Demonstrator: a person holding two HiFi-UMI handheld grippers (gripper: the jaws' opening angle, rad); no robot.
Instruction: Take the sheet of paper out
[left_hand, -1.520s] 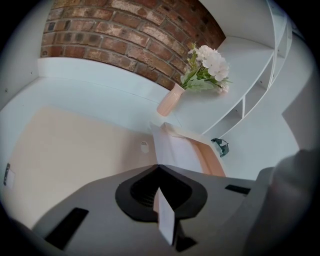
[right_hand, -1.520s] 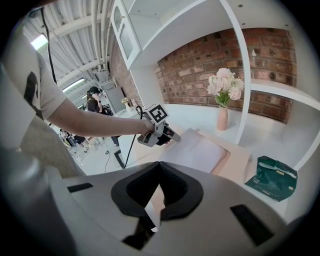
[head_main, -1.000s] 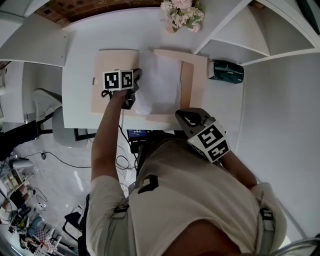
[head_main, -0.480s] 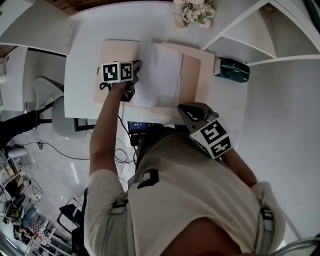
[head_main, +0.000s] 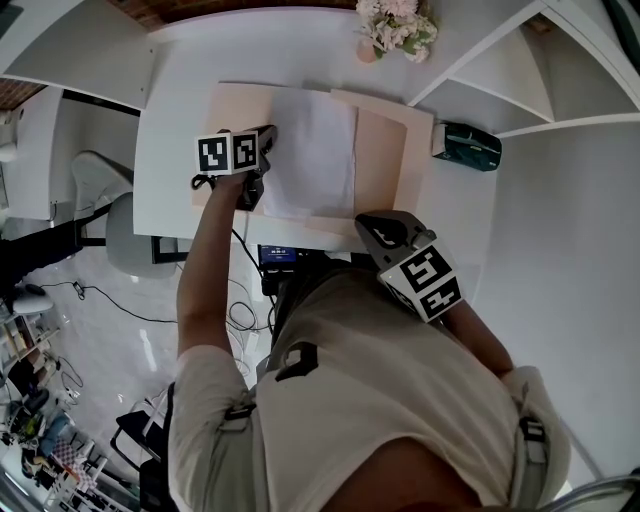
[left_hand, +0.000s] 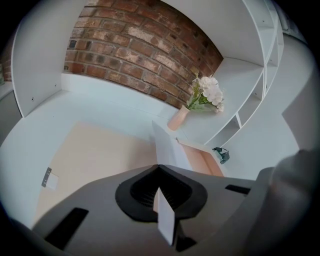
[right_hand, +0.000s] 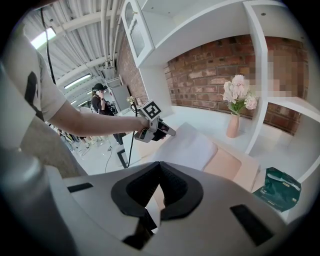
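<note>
Probably a lab mock-up: brick wall (left_hand: 140, 45), ceiling pipes (right_hand: 107, 25) (white shelving (head_main: 480, 70)).

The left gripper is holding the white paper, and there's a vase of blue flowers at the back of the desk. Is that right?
Not quite: the flowers are pale pink and white, not blue, as the left gripper view shows. The left gripper is shut on the white paper, and the vase stands at the back of the desk.
</note>
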